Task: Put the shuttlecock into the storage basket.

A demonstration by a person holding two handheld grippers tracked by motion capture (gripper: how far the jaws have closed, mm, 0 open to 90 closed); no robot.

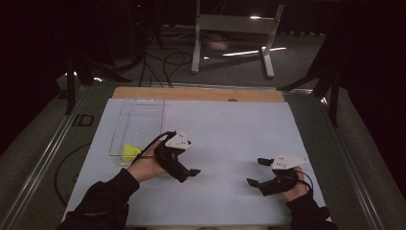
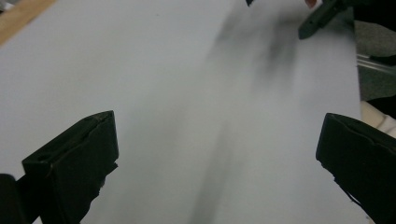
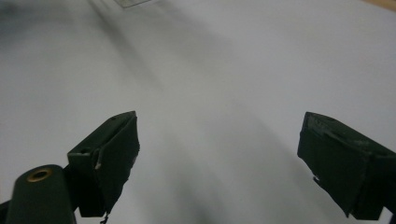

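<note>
My left gripper [image 1: 190, 166] hovers low over the pale mat [image 1: 230, 134], left of centre, and points to the right. Its jaws stand wide apart with nothing between them, as the left gripper view shows for this gripper [image 2: 217, 154]. My right gripper [image 1: 255, 171] is near the front right of the mat and points left. It is open too, with bare mat between its jaws in the right gripper view [image 3: 217, 154]. A small yellow object [image 1: 129, 152] lies in the near corner of a clear plastic tray [image 1: 139, 120], just behind my left hand.
The mat covers a wooden table whose far edge [image 1: 201, 93] shows as a brown strip. A metal stand [image 1: 234, 28] and cables lie on the floor beyond. The right gripper's jaw tip [image 2: 317, 18] appears far off in the left gripper view.
</note>
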